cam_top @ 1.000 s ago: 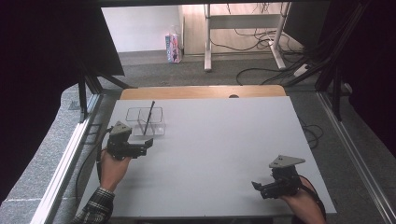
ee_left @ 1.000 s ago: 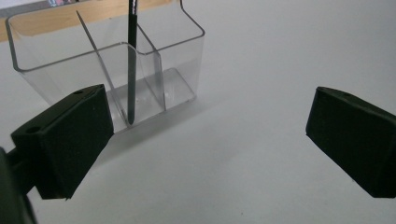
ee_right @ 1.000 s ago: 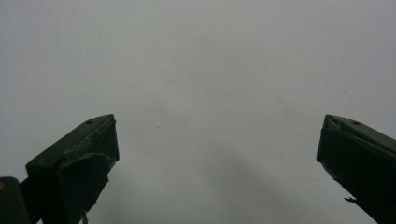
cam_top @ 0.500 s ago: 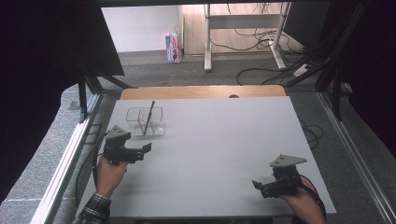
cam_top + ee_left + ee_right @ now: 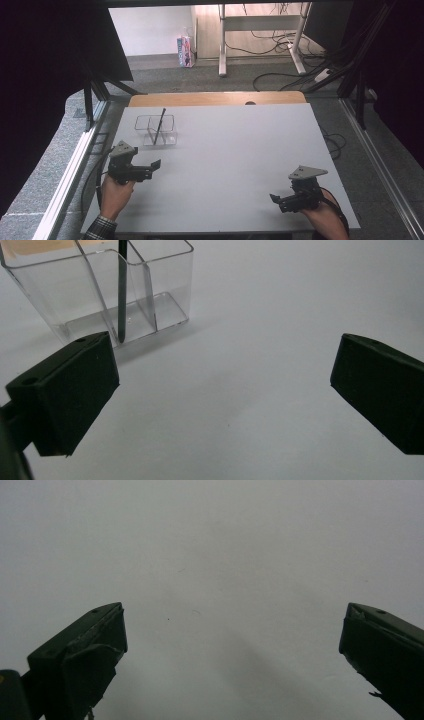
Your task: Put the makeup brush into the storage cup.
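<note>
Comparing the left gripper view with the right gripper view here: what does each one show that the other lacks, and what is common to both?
Left gripper view: a clear plastic organizer with compartments, a dark pen standing in one of them, and a strip of wooden edge behind it. Right gripper view: nothing of its own beyond bare tabletop ahead of its jaws. Both: two black jaws spread wide apart, holding nothing, over the same pale grey table.
</note>
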`<state>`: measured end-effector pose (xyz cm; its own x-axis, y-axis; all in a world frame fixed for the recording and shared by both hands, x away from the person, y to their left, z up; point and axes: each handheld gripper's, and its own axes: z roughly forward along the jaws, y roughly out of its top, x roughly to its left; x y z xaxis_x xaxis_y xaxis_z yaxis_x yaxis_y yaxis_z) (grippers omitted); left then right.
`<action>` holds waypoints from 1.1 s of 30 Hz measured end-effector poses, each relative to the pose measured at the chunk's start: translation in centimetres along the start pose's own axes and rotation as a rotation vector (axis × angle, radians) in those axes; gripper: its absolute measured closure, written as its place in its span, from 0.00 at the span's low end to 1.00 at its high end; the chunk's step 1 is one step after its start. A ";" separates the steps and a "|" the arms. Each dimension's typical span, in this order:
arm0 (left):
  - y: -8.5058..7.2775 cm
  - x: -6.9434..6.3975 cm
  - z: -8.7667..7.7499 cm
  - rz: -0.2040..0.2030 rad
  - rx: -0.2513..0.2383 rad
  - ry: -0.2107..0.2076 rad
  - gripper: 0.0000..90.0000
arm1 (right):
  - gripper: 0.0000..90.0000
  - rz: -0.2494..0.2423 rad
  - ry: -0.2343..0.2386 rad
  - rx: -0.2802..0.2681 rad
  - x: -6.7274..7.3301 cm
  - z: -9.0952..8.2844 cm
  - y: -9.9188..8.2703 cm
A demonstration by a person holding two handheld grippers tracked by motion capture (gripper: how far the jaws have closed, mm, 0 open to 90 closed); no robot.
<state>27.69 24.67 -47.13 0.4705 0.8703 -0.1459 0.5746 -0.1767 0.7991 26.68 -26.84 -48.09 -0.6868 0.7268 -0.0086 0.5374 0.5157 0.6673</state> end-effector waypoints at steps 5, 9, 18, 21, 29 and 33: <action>-0.4 -0.4 -0.4 0.009 0.006 -0.007 0.00 | 0.00 -0.001 0.000 0.000 0.0 0.0 0.0; -0.6 -0.8 -0.7 0.022 0.010 -0.013 0.00 | 0.00 0.003 0.000 -0.002 0.0 0.0 0.0; -1.2 -1.4 -1.5 0.027 0.011 -0.014 0.00 | 0.00 0.003 0.000 -0.002 0.0 0.0 0.0; -1.5 -1.4 -1.9 0.021 0.005 -0.012 0.00 | 0.00 0.003 0.000 -0.002 0.0 0.0 0.0; -2.3 -1.6 -2.9 0.011 -0.002 -0.011 0.00 | 0.00 0.004 0.000 -0.004 0.0 0.0 0.0; -2.7 -1.8 -3.3 0.009 -0.001 -0.010 0.00 | 0.00 0.010 0.003 -0.011 0.0 0.0 0.0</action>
<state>23.12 25.12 -47.06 0.4823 0.8639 -0.1450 0.5698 -0.1836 0.8010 26.67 -26.85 -48.05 -0.6828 0.7306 0.0004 0.5391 0.5034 0.6753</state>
